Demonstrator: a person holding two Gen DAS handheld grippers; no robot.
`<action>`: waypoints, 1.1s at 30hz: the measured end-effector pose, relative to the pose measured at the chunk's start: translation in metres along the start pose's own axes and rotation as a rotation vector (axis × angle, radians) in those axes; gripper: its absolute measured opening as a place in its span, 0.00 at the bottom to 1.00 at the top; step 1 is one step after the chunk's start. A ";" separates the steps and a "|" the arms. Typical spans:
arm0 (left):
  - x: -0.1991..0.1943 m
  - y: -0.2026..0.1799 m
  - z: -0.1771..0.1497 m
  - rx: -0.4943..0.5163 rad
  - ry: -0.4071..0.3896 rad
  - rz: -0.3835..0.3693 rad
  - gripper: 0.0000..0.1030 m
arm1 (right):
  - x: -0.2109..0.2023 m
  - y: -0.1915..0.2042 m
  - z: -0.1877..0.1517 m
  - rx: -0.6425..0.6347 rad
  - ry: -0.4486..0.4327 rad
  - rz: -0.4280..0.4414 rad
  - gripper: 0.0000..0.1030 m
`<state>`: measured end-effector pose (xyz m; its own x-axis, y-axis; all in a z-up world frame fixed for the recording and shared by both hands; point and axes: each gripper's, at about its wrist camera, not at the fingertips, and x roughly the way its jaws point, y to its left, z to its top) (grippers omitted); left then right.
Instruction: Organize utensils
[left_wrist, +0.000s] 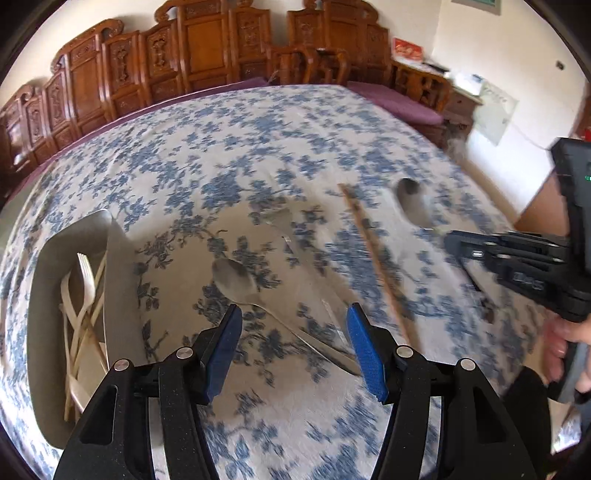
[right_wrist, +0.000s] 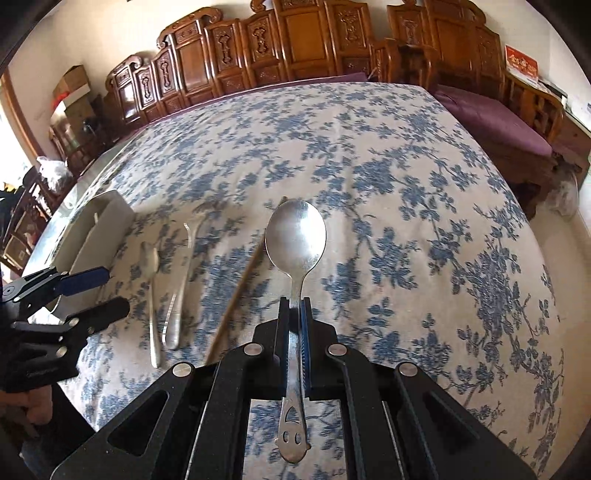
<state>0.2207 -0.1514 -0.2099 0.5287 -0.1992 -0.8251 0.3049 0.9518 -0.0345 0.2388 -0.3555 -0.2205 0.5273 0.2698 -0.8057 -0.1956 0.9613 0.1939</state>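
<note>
My left gripper (left_wrist: 294, 308) is open and hangs over a metal spoon (left_wrist: 236, 280) lying on the floral tablecloth, with nothing between its blue pads. A metal fork (left_wrist: 282, 221) and a wooden chopstick (left_wrist: 376, 258) lie just to the right. My right gripper (right_wrist: 295, 301) is shut on the neck of a second metal spoon (right_wrist: 295, 236), held above the cloth, bowl forward. That held spoon (left_wrist: 410, 197) shows at the right in the left wrist view. A white tray (left_wrist: 44, 295) at the left holds pale plastic forks and sticks (left_wrist: 83, 295).
The right wrist view shows the left gripper (right_wrist: 110, 290) at its left edge, near the tray (right_wrist: 107, 210), the lying spoon (right_wrist: 149, 258), the fork (right_wrist: 188, 236) and the chopstick (right_wrist: 240, 291). Carved wooden benches (right_wrist: 295, 37) with purple cushions (right_wrist: 498, 122) ring the table's far side.
</note>
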 end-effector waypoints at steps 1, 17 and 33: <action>0.004 0.003 0.001 -0.011 0.007 0.012 0.55 | 0.001 -0.002 0.000 0.002 0.002 0.000 0.07; 0.045 0.044 0.019 -0.181 0.057 0.089 0.44 | 0.009 0.000 -0.001 -0.004 0.011 0.023 0.07; 0.019 0.040 0.026 -0.141 -0.005 0.021 0.01 | 0.003 0.016 -0.001 -0.034 -0.005 0.050 0.07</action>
<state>0.2632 -0.1231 -0.2120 0.5380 -0.1793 -0.8236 0.1793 0.9791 -0.0961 0.2361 -0.3390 -0.2208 0.5202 0.3182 -0.7926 -0.2503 0.9441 0.2147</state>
